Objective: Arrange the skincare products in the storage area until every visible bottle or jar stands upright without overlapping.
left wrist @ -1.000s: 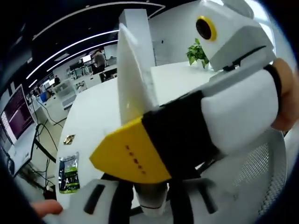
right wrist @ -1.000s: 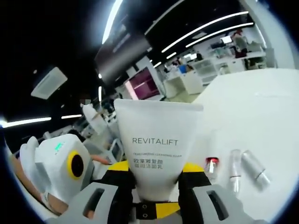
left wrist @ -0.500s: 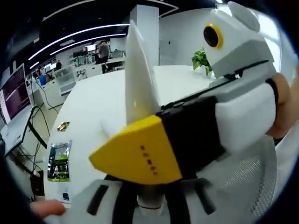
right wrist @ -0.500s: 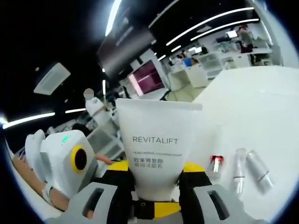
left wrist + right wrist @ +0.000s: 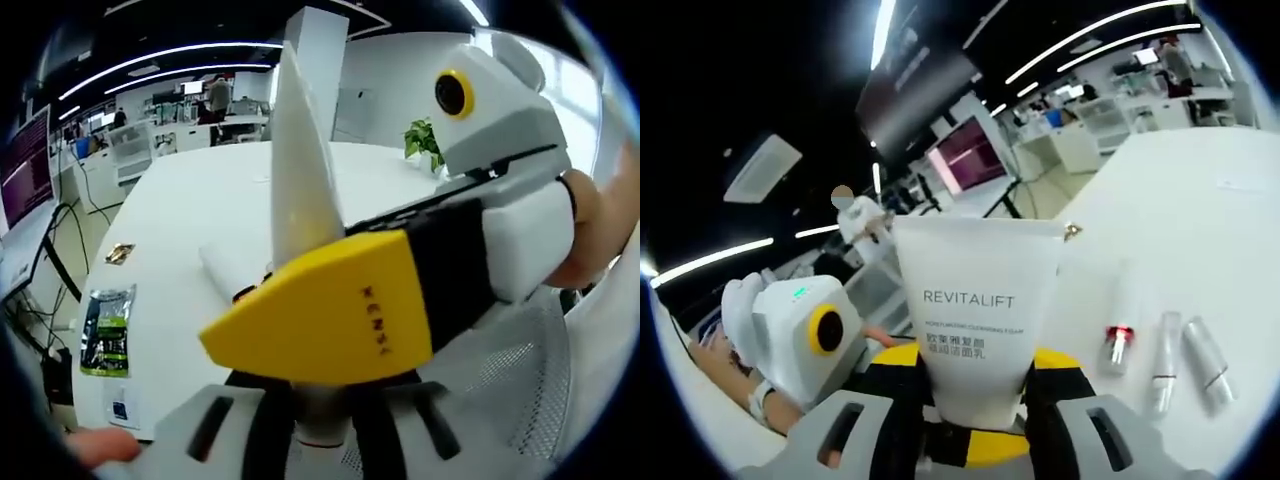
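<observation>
Right gripper (image 5: pixel 975 420) — jaws closed on the lower end of a white REVITALIFT tube (image 5: pixel 975 320), upright at frame centre; the left gripper (image 5: pixel 320 440) touches the tube's cap end, grip undeterminable, the right gripper's yellow-tipped jaw crossing in front. White table (image 5: pixel 1200 220): three slim bottles (image 5: pixel 1160 350) lying at lower right, a green sachet (image 5: pixel 105 330) at left — open-plan office with ceiling light strips behind.

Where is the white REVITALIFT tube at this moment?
In the right gripper view the REVITALIFT tube stands centre, clamped between both grippers above the white table, left of a red-capped bottle.
</observation>
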